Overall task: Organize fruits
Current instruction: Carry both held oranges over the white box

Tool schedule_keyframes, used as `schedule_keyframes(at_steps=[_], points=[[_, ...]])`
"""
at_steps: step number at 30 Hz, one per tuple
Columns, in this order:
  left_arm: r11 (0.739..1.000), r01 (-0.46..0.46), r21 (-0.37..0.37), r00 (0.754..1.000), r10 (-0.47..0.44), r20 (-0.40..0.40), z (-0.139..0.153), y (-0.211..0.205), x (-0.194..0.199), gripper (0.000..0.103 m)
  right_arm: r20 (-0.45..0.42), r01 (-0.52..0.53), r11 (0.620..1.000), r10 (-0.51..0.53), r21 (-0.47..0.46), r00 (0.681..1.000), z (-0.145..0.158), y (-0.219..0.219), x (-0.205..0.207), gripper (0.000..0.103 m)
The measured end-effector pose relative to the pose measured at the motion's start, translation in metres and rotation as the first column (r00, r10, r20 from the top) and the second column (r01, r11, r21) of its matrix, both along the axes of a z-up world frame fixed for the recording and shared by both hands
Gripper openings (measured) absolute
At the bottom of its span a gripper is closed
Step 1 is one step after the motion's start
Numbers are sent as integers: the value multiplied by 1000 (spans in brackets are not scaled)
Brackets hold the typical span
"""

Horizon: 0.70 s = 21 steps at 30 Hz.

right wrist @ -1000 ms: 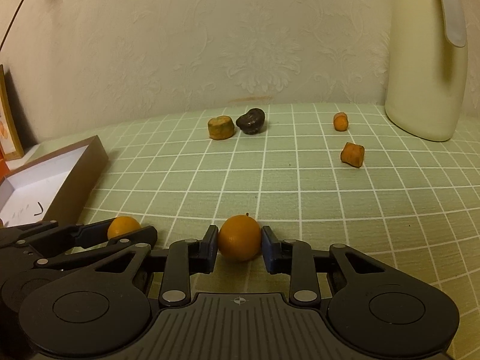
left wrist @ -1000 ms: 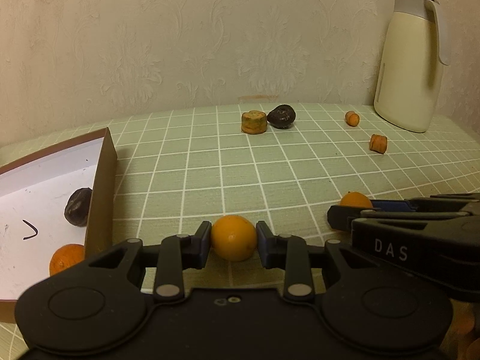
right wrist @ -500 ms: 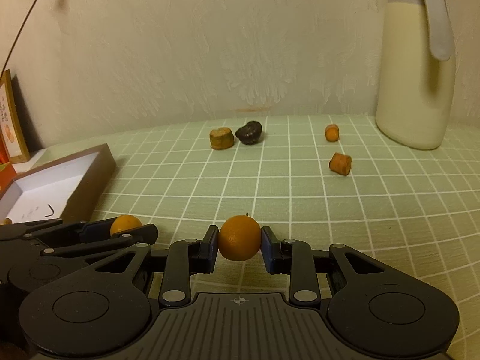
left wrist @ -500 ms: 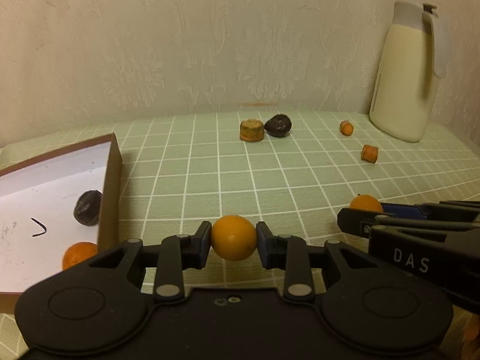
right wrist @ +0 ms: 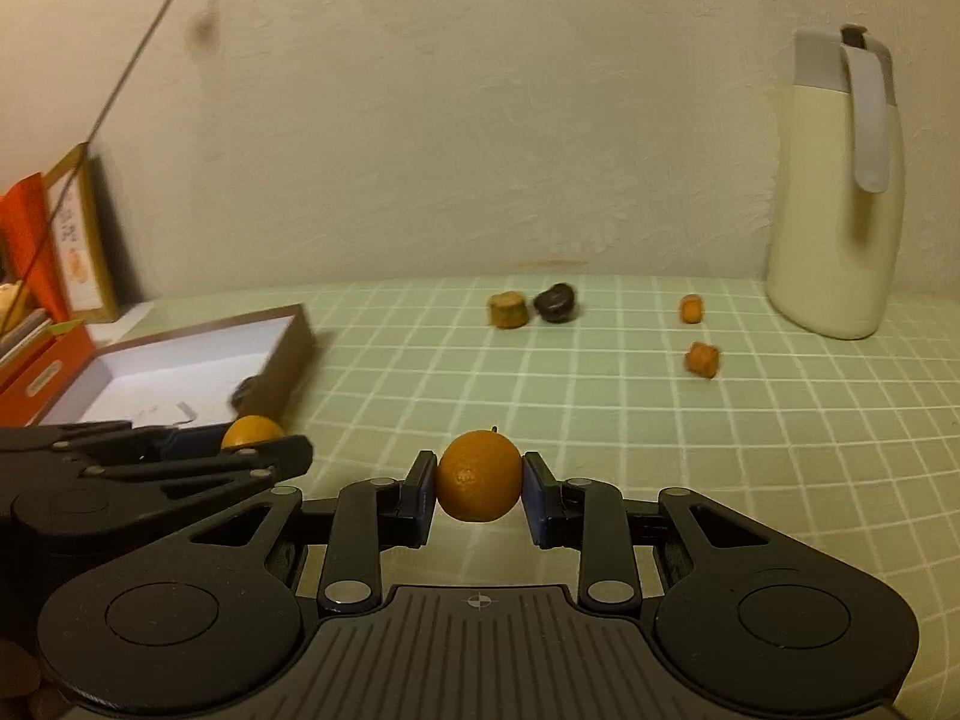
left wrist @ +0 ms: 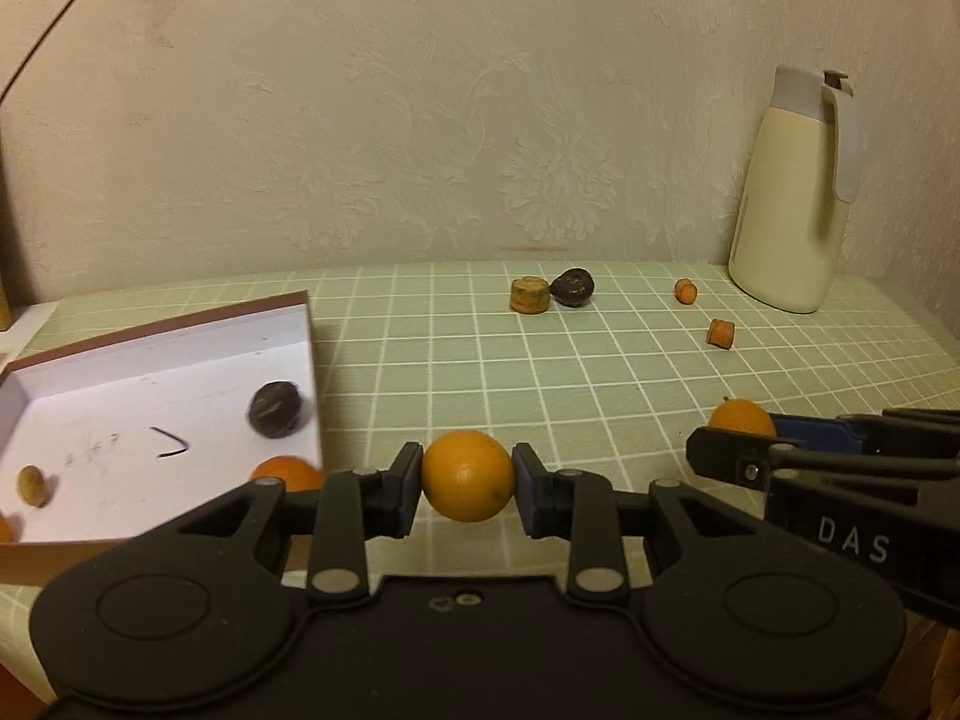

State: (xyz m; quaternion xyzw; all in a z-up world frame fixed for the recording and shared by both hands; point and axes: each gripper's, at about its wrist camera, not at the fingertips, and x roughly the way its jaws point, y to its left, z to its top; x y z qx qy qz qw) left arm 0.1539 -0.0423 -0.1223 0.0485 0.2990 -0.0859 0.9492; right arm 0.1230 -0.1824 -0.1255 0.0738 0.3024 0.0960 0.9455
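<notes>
I see brown box (left wrist: pixel 312 360): dark fruit (left wrist: pixel 276 418), orange, two small pieces inside | left gripper (left wrist: pixel 467 483) clamps small orange (left wrist: pixel 467 476) beside box | right gripper (right wrist: pixel 479 483) clamps another orange (right wrist: pixel 479 476) | lettering "DAS" (left wrist: pixel 852 540).

box (left wrist: pixel 180 324) cut by left edge, boxed orange (left wrist: pixel 282 473) half hidden behind tool, dark fruit (left wrist: pixel 276 410) blurred

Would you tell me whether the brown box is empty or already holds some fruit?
Not empty: the box holds a dark fruit and an orange, with more small pieces at its left edge.
</notes>
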Motion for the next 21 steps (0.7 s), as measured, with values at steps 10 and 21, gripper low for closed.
schedule_keyframes(at_steps=[10,21], points=[[998,-68,-10,997,69,44,21,45,-29,22,100,-104,994,101,23,990,29,43,-22,31],[967,-252,-27,964,254,80,43,123,-40,22,170,-220,974,210,44,963,43,95,-12,31]])
